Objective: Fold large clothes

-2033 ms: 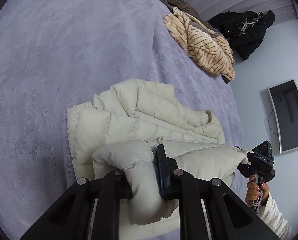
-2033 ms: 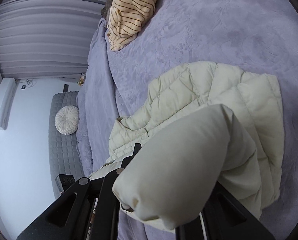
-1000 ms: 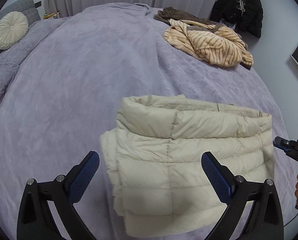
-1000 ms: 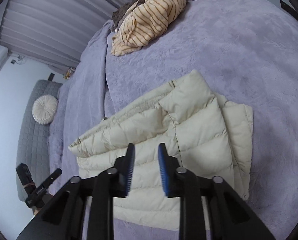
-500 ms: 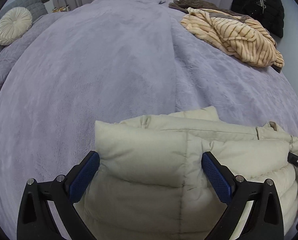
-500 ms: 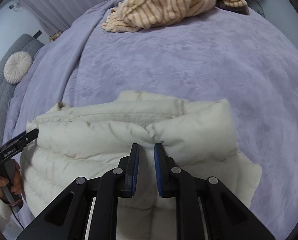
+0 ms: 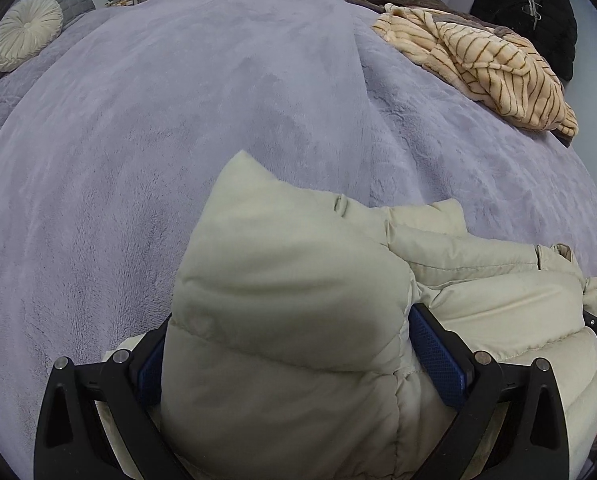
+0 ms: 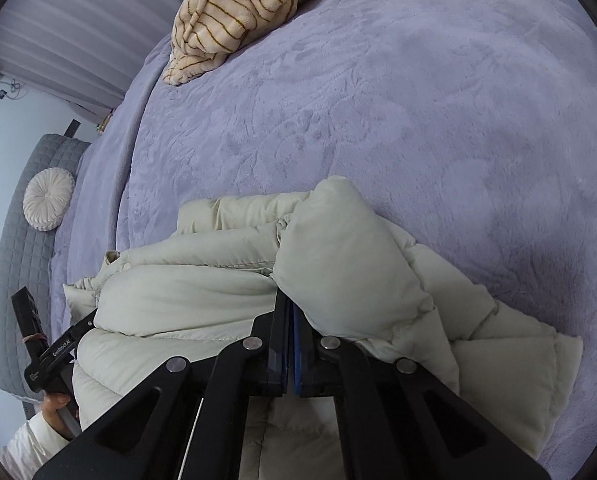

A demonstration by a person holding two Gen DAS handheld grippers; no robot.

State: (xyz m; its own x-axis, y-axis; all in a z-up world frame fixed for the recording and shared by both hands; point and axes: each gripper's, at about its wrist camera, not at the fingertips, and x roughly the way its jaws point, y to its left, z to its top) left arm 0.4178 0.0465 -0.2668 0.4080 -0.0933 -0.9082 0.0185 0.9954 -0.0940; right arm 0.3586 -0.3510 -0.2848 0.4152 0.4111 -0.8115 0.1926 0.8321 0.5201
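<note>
Left wrist view: the left gripper [image 7: 290, 356] clamps a thick fold of the cream jacket [image 7: 478, 304], blue pads pressed against both sides; the jacket lies bunched on the purple blanket [image 7: 178, 120] at 6 o'clock; a striped garment [image 7: 486, 60] sits at 2 o'clock; right wrist view: the right gripper [image 8: 290, 344], jaws just closed, pinches a jacket fold at 6 o'clock.

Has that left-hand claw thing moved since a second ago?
Yes. The left gripper came down toward the purple bed cover onto the cream puffer jacket.
</note>
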